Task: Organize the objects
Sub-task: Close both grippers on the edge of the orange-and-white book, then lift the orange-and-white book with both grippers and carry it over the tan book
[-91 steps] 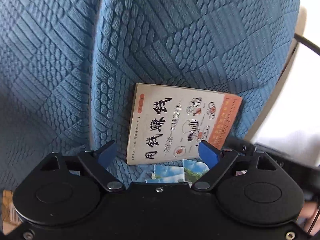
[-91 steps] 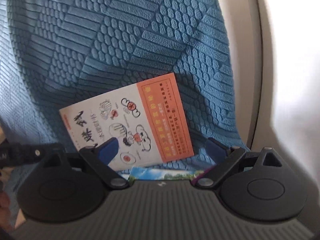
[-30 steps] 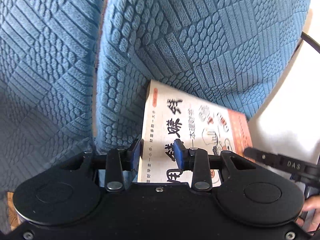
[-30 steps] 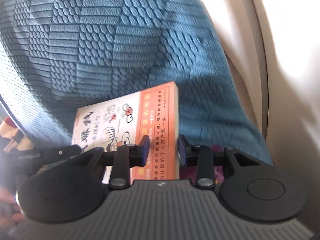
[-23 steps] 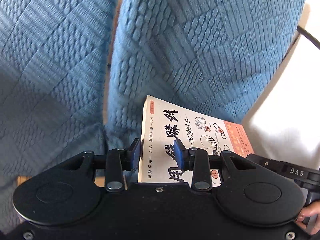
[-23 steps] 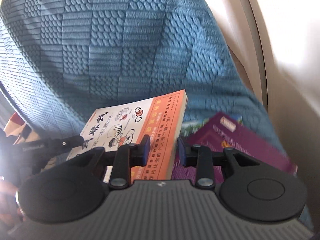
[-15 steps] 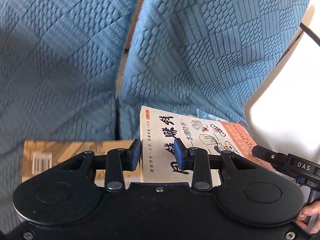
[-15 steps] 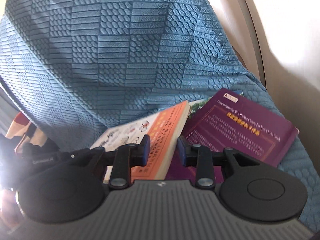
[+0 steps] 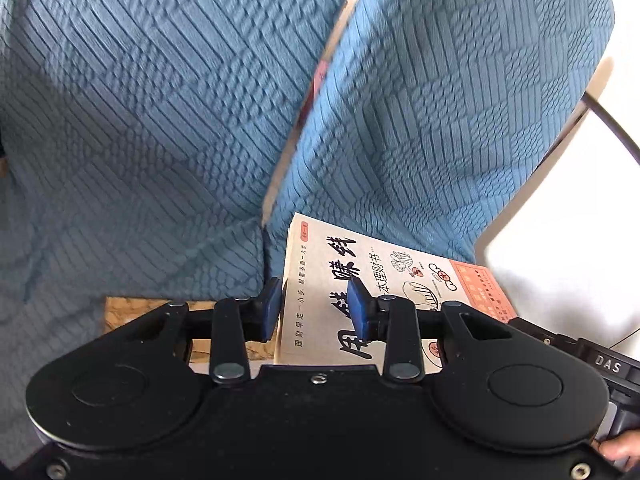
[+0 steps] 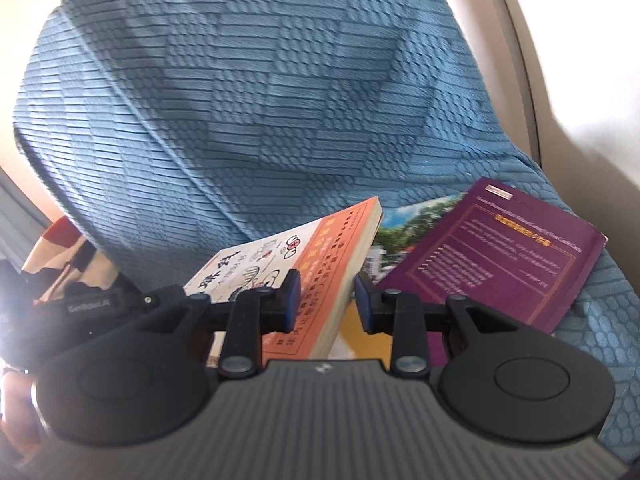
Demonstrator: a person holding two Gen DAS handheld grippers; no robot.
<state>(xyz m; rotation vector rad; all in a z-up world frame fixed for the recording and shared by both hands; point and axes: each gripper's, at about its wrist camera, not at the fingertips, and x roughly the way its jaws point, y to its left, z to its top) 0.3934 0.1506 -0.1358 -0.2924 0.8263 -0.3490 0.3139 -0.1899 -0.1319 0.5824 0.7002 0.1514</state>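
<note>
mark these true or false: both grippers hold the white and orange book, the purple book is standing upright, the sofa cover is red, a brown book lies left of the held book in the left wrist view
1. Both grippers hold the white and orange book: true; the left gripper grips its spine side, the right gripper its orange edge.
2. The purple book stands upright: false; it lies flat on the seat.
3. The sofa cover is red: false; it is blue, textured.
4. A brown book lies left of the held book: true.
</note>
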